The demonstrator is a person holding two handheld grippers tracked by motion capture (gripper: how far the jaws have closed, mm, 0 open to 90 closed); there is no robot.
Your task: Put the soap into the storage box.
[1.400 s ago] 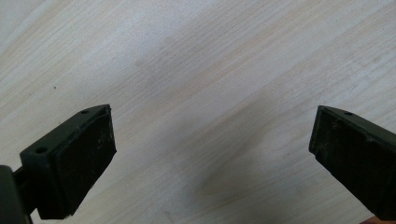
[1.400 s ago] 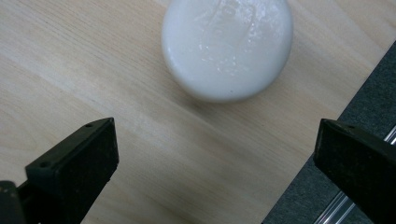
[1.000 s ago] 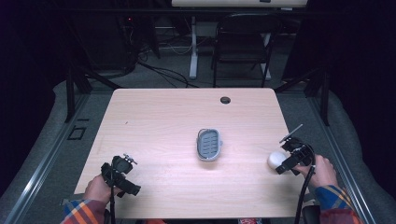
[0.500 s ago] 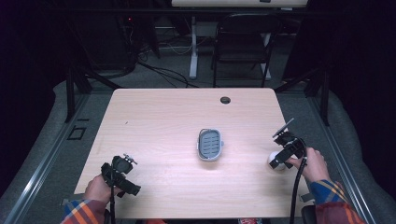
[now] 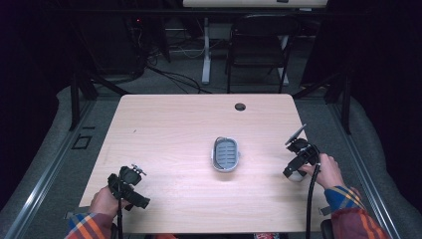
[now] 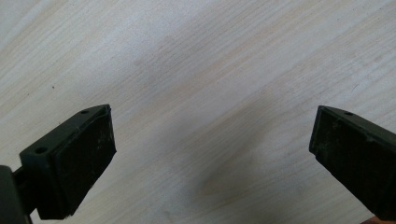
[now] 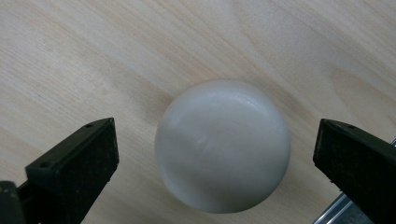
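Right gripper [image 5: 293,172] now over white ball [image 7: 223,144]

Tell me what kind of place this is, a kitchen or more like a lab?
Probably a lab or recording room, not a kitchen: a bare wooden table stands in a dark space, cables trail over the floor behind it beside a folding chair, and a person holds a gripper in each hand.
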